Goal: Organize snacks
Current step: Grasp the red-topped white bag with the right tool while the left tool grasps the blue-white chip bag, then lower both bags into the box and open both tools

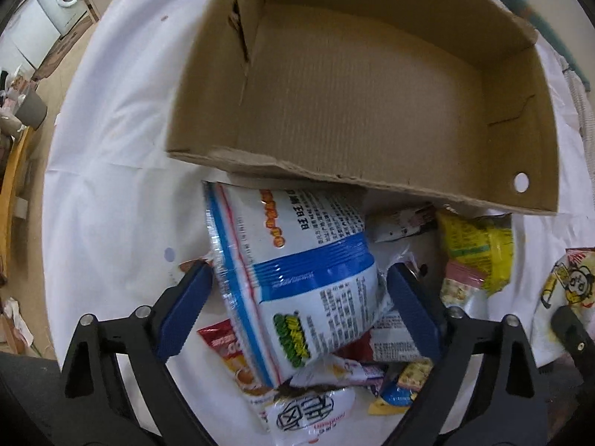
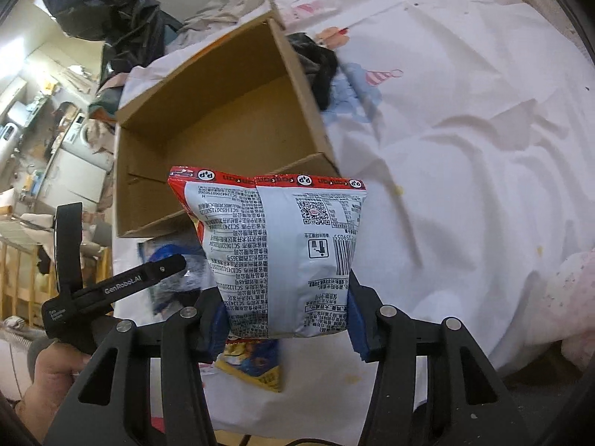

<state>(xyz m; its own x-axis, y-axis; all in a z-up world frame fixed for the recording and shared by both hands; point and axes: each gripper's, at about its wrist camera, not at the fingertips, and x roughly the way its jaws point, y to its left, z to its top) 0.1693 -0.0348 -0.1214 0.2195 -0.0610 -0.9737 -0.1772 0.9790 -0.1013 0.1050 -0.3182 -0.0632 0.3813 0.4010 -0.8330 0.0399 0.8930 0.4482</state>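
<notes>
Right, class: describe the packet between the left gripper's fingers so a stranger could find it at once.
Start at the open cardboard box on the white sheet. Just below its near wall lies a heap of snack packets, and the blue-and-white packet sits on top, between the left gripper fingers. It is the largest there, with a wide blue band; its neighbours are yellow or red.

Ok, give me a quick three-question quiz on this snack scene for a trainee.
1. True or false: the cardboard box already has snacks inside.
2. Which hand-held gripper holds the red-and-white snack packet: A left, B right?
3. Fill in: the blue-and-white snack bag lies between the fingers of the ____ hand-held gripper.

Key:
1. False; the box is empty.
2. B; the right hand-held gripper clamps the packet's lower end.
3. Left; the left hand-held gripper straddles the bag, and whether its pads press on it cannot be told.
</notes>
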